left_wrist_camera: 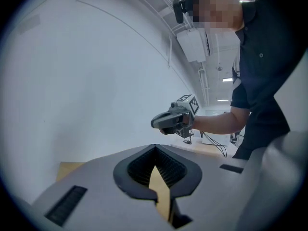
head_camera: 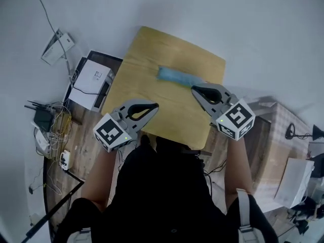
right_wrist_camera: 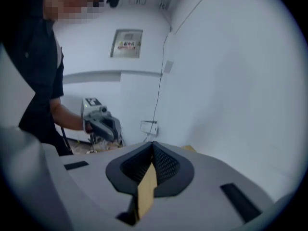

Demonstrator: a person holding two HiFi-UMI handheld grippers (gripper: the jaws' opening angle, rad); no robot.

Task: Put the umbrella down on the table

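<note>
One blue folded umbrella (head_camera: 174, 76) lies flat on the yellow wooden tabletop (head_camera: 147, 49), in the middle of its far half. Its long axis runs across the tabletop from left to right, the right end dipping slightly toward the near edge; it is too blurred to tell which end is the handle. Both grippers are held above the tabletop's near half. The left hand-held gripper (head_camera: 153, 107) hangs over the near left part, roughly level and facing the other gripper, its jaws closed tip to tip and empty. The right hand-held gripper (head_camera: 195, 89) hangs over the near right part, tilted somewhat downward, its tips just beside the umbrella's right end in the head view, its jaws also pressed together and empty. Bare forearms (head_camera: 104, 168) reach in from beyond the tabletop's near edge
</note>
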